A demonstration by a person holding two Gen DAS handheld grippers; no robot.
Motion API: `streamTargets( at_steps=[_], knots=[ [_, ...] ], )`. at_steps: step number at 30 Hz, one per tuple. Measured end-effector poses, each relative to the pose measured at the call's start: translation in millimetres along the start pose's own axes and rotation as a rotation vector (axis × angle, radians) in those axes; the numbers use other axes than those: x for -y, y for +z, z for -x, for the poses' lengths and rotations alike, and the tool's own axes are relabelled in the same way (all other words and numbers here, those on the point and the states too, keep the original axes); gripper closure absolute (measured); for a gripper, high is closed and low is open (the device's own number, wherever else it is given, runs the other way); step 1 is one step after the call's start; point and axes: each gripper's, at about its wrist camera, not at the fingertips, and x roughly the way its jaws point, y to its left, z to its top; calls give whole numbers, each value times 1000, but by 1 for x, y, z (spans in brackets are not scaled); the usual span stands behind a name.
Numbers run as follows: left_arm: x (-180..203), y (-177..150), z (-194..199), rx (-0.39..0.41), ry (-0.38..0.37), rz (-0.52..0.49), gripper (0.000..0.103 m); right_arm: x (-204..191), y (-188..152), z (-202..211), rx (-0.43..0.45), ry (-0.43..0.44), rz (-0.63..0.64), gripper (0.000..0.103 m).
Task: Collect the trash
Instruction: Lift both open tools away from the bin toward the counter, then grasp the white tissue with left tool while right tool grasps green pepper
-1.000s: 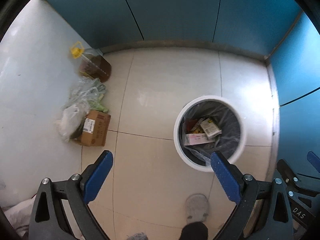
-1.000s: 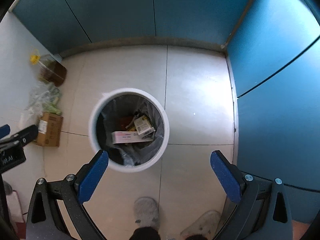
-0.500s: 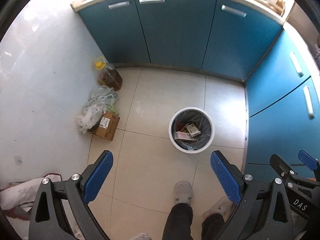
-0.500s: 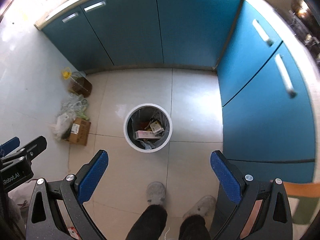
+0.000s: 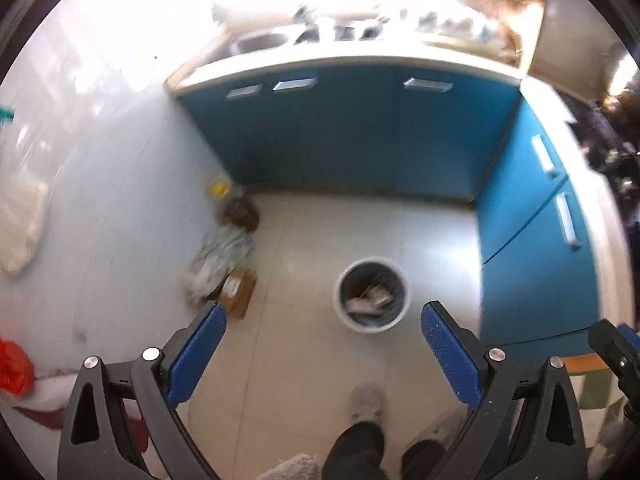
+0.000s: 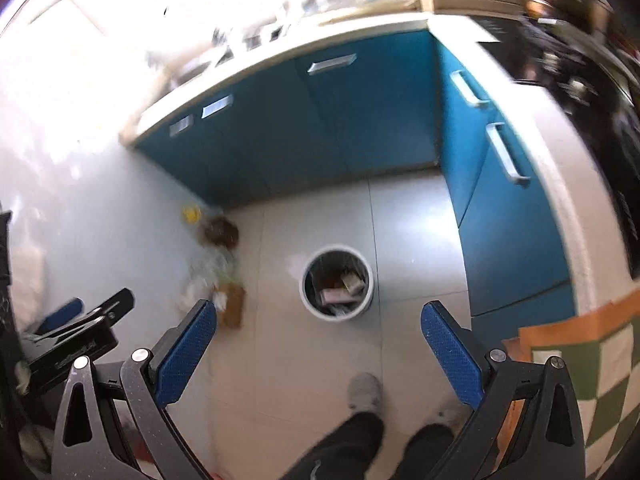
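A white round trash bin (image 5: 401, 280) with a dark liner stands on the tiled floor far below, with boxes and wrappers (image 5: 370, 298) inside; it also shows in the right wrist view (image 6: 366, 266). My left gripper (image 5: 326, 336) is open and empty, high above the floor. My right gripper (image 6: 318, 334) is open and empty, also high up. A brown cardboard box (image 5: 240, 290), crumpled plastic bags (image 5: 218, 258) and an oil bottle with a yellow cap (image 5: 236, 208) lie by the left wall.
Blue cabinets (image 5: 360, 140) line the back and right under a white countertop (image 5: 360, 60) with a sink. The person's legs and grey slippers (image 5: 366, 400) stand below. A checkered cloth (image 6: 600, 368) is at the right, a red bag (image 5: 14, 368) at the left.
Both grippers have risen much higher and farther from the bin, which looks smaller now. The countertop has come into view. Both stay open and empty.
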Motion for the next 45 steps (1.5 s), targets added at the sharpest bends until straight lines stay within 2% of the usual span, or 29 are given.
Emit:
streamTargets(
  at_steps=[2,5,9,11,12,14,17,20,24,25,27,28,30,32,37,38,39,40,41,42,45],
  knots=[
    [39,6,18,51,-32,-51,3,35,3,29,52,-12,-69,0],
    [104,8,38,60,-131,-147,3,103,-4,72,124,-69,-204,0],
    [228,-2,59,44,-239,-331,2,213,-30,117,178,-193,-416,0],
    [284,-9,70,12,-292,-407,2,281,-54,142,189,-281,-559,0],
    [324,-15,76,-9,-321,-461,2,308,-66,149,193,-314,-618,0],
    [377,-30,80,-50,-367,-534,2,362,-89,165,199,-370,-729,0],
    [459,-57,78,-135,-420,-649,2,429,-118,174,191,-402,-843,0],
    [537,-86,71,-221,-441,-745,2,465,-133,173,179,-418,-858,0],
    [595,-107,43,-362,-472,-754,3,489,-153,163,179,-390,-909,1],
    [602,-109,38,-385,-481,-745,5,494,-155,159,181,-381,-916,6],
    [612,-111,28,-419,-500,-726,26,492,-155,152,176,-360,-910,14],
    [614,-111,24,-427,-504,-719,55,493,-155,150,176,-348,-901,17],
    [611,-111,16,-433,-510,-715,89,490,-149,147,181,-321,-869,20],
    [604,-108,17,-391,-500,-729,95,486,-139,143,181,-306,-827,20],
    [553,-95,11,-315,-458,-716,97,463,-108,113,116,-285,-689,22],
    [540,-90,10,-304,-454,-703,97,458,-103,103,92,-293,-663,27],
    [522,-85,8,-285,-439,-686,97,453,-98,93,68,-300,-639,39],
    [508,-80,7,-277,-436,-671,97,448,-94,83,41,-308,-614,59],
    [495,-76,6,-269,-438,-653,97,441,-89,72,12,-337,-586,69],
    [475,-72,5,-252,-429,-630,97,434,-86,68,19,-351,-567,75],
    [420,-53,-3,-253,-447,-556,97,398,-71,61,39,-313,-529,79]
  ],
)
